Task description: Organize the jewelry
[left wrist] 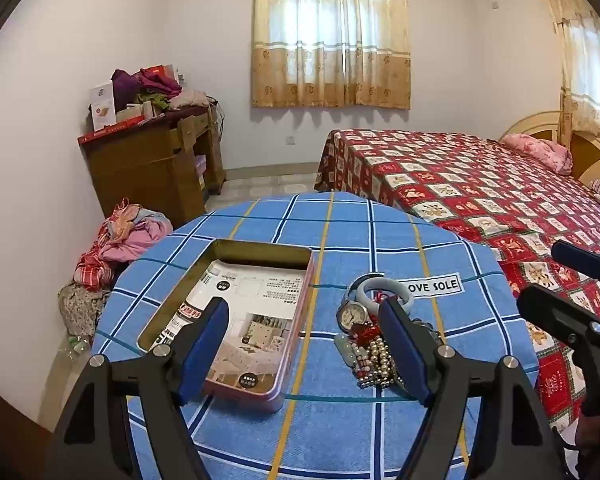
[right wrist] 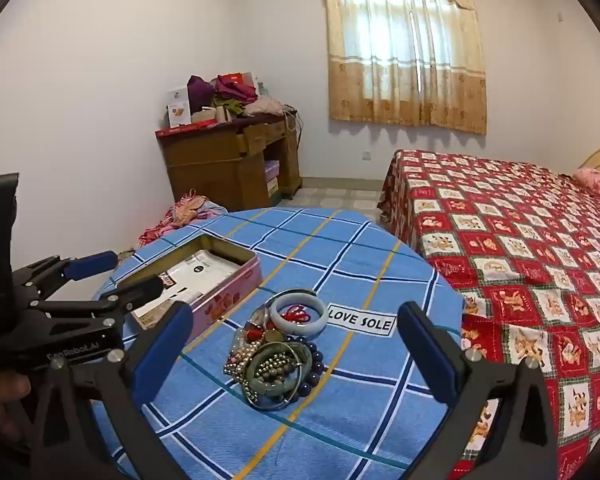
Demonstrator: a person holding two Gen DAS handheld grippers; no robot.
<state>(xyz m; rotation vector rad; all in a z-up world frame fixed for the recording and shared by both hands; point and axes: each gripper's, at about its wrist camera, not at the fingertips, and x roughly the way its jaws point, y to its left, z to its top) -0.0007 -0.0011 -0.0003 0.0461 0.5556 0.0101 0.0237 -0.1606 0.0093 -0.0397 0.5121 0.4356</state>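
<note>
Looks like the very start: nothing sorted yet. The jewelry is all in one heap point(right wrist: 278, 350) on the round table w/ the blue plaid cloth point(right wrist: 340, 420), near its middle, just right of the shallow rectangular pink tin point(left wrist: 236, 320). The tin is open-topped and has only a printed paper sheet lying in its bottom; no jewelry in it that I can see.

In the heap: a pale grey-white jade bangle point(right wrist: 298, 312) at the far side, a small round-faced wristwatch point(left wrist: 352, 314) beside it, a green jade bangle point(right wrist: 278, 372) at the near side w/ a dark-blue bead bracelet point(right wrist: 314, 364) against it, plus pearl-ish bead strands, thin metal bangles and red cord bits, all tangled and overlapping.

Next move, I'd guess: pick one piece off the top or edge of the heap and carry it to the tin. Calls for a careful single-item pinch, since strands overlap and one could drag its neighbours along. A bangle at the edge seems the easiest first grab.

Left gripper point(left wrist: 304, 344): jaws spread wide, holding nothing, hovering above the table w/ tin and heap framed between its fingers. Right gripper point(right wrist: 296, 356): also spread wide, empty, hanging over the heap, touching nothing.
</note>
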